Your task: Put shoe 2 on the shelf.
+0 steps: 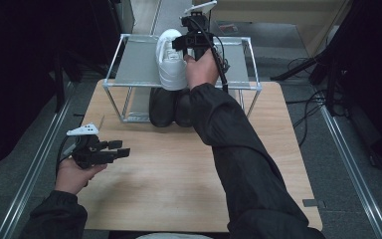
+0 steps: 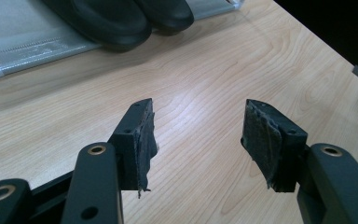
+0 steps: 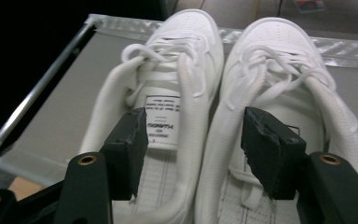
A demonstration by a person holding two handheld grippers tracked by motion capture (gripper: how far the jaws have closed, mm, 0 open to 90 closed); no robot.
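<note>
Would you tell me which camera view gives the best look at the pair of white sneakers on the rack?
The right gripper view: both white sneakers sit side by side, close up, with laces and tongue label visible. The high view shows one sneaker on the rack, largely behind the right gripper. The left gripper view has the table and black shoes instead.

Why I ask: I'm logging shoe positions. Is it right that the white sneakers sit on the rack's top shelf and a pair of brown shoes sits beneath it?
Not quite: the shoes beneath the rack are black, as the high view shows. The white sneakers do sit on top.
</note>
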